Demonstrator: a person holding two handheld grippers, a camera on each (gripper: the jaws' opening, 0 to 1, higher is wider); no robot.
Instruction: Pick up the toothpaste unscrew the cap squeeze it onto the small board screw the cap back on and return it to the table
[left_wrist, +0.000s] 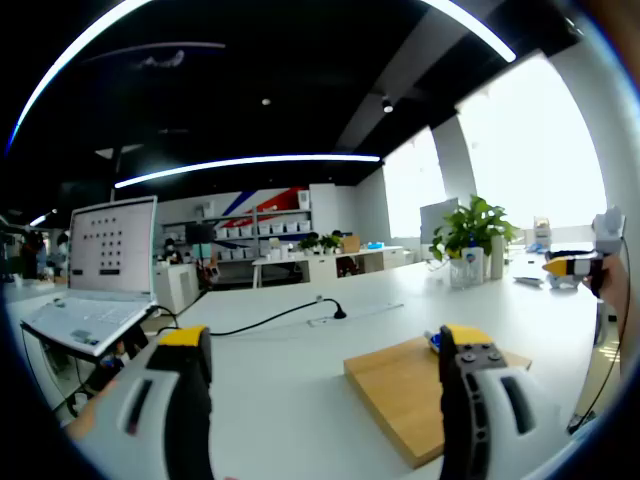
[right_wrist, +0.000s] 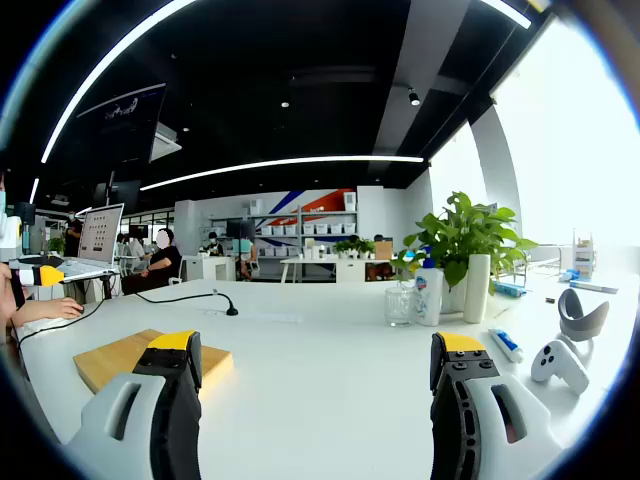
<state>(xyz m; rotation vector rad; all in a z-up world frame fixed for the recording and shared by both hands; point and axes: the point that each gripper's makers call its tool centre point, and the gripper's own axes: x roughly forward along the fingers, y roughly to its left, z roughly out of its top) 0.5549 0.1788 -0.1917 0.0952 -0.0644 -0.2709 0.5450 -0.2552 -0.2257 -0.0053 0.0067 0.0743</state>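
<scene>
On table, toothpaste (right_wrist: 507, 345) lies just beyond right gripper (right_wrist: 318, 385); both grippers gape, empty.

Both cameras sit low over the white table (left_wrist: 300, 370), each looking forward between its own spread jaws. The left gripper view faces across the table toward the far shelving, with the wooden board (left_wrist: 410, 385) near on the right and the laptop (left_wrist: 95, 270) at left. The right gripper view faces much the same way from further right: the same board (right_wrist: 120, 358) lies near left, the laptop (right_wrist: 98, 238) far left, the potted plant (right_wrist: 462, 245) right. Both share the black cable (left_wrist: 275, 317).
</scene>
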